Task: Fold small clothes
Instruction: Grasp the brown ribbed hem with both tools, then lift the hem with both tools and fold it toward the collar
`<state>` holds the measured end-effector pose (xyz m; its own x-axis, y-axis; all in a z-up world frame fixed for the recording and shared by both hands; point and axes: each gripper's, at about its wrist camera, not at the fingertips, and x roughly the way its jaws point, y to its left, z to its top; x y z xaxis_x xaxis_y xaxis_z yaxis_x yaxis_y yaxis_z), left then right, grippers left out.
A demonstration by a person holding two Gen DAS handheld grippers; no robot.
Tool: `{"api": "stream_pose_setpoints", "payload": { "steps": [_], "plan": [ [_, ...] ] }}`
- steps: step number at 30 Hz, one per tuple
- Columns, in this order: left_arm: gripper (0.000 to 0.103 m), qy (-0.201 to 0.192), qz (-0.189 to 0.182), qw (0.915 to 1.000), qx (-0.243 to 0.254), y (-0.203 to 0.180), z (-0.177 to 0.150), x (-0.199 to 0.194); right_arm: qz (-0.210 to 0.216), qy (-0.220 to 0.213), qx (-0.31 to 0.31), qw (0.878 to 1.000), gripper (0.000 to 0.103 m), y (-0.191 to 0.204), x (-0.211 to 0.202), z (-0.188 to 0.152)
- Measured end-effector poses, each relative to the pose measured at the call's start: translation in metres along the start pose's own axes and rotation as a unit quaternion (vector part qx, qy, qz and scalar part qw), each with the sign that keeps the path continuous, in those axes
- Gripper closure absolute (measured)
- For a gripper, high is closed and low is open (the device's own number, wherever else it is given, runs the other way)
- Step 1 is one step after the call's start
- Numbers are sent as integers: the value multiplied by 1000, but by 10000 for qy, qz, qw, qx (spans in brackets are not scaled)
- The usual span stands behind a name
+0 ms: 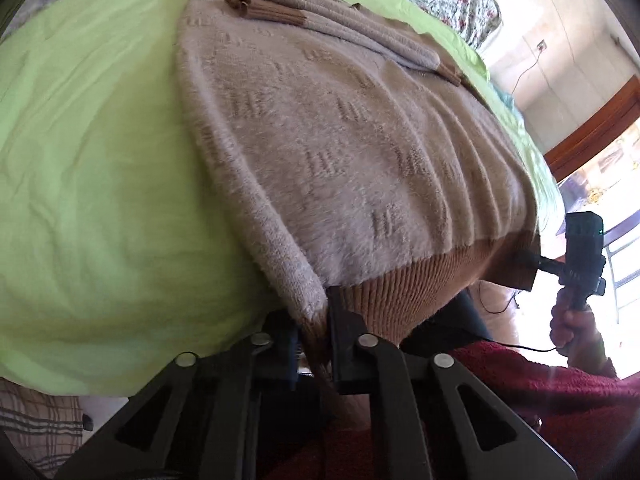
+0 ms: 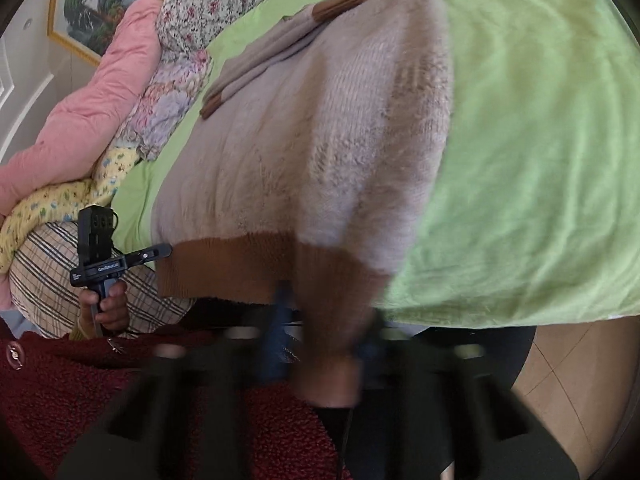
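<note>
Both tongs, left (image 1: 314, 344) and right (image 2: 328, 332), pinch the sweater's (image 1: 340, 140) brown hem (image 1: 384, 304); sleeves already folded in, body fold remains.

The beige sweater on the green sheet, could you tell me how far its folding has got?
Done: both sleeves lie folded across the sweater. In hand: left gripper and right gripper each pinch the brown hem. Left: carrying the hem up over the body.
</note>
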<state>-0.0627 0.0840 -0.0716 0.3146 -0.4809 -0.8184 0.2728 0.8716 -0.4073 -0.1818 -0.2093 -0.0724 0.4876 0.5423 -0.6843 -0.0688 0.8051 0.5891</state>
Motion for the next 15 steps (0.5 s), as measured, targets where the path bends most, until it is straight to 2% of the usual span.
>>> {"api": "stream_pose_setpoints", "payload": {
  "steps": [5, 7, 9, 11, 15],
  "plan": [
    [97, -561, -404, 9976, 71, 2, -7, -28, 803, -425, -81, 9958, 92, 6, -34, 6],
    [97, -1014, -531, 9934, 27, 2, -7, -45, 1162, -779, -82, 9901, 92, 7, -51, 10],
    [97, -1364, -665, 9884, -88, 4, -2, -59, 1556, -1302, 12, 9792, 93, 7, -70, 17],
    [97, -1638, -829, 9828, -200, 6, 6, -72, 1706, -1641, 18, 9716, 93, 7, -83, 27],
    [97, -1933, -951, 9761, -273, 7, 19, -88, 1628, -1783, -87, 9704, 93, 14, -87, 42]
  ]
}}
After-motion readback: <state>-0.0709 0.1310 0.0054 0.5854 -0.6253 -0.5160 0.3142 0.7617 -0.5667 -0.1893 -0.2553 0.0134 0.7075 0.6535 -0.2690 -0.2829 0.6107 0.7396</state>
